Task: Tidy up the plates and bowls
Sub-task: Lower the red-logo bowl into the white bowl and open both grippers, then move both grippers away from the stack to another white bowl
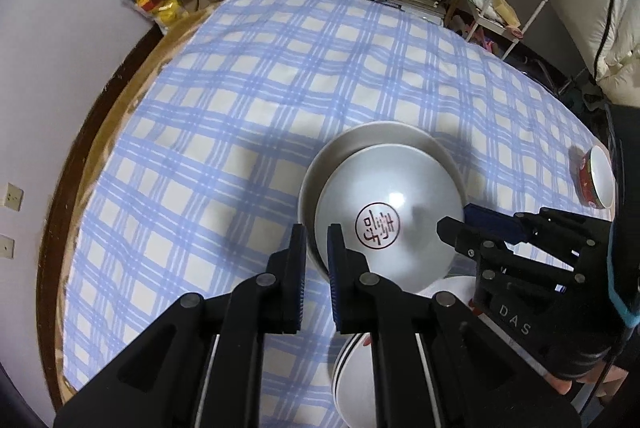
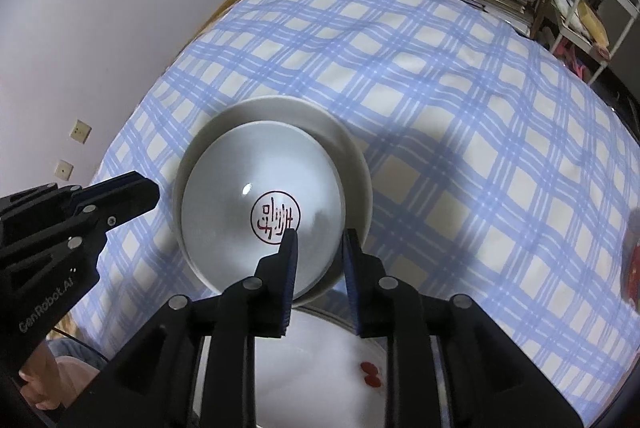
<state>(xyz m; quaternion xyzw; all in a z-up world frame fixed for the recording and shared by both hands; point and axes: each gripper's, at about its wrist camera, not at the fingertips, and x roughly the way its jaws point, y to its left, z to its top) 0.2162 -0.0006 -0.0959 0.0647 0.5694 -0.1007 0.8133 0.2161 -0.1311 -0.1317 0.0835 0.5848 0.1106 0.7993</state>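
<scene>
Two white bowls sat nested on the checked worktop (image 1: 248,75): the upper bowl with the red seal (image 1: 390,224) lay inside the larger lower bowl (image 1: 360,139), offset toward six o'clock rather than centred. Another white dish (image 2: 320,348) lay just below the pair at six o'clock, and a red-patterned bowl (image 1: 596,183) stood well apart at three o'clock.

The left gripper (image 1: 317,240) pointed steeply down at the nine-o'clock side of the stack. Its fingers (image 1: 298,248) stood a narrow gap apart, straddling the bowl rims; whether the pads pressed on a rim could not be told from either view. The right gripper (image 2: 319,248) pointed steeply down at the five-o'clock side. Its fingers (image 2: 290,252) stood apart, one inside the upper bowl and one outside the rim, clear of the porcelain, so nothing was gripped.

Judged from this layout, the step in hand was seating one bowl in the other and letting go. To do it well, the upper bowl should be nudged toward twelve o'clock until its rim sat evenly within the lower one. Each gripper should then be lifted straight up, fingers well clear of the rim, so that no pad dragged the bowl sideways or tipped the stack. The dish at six o'clock left little room for a low withdrawal.
</scene>
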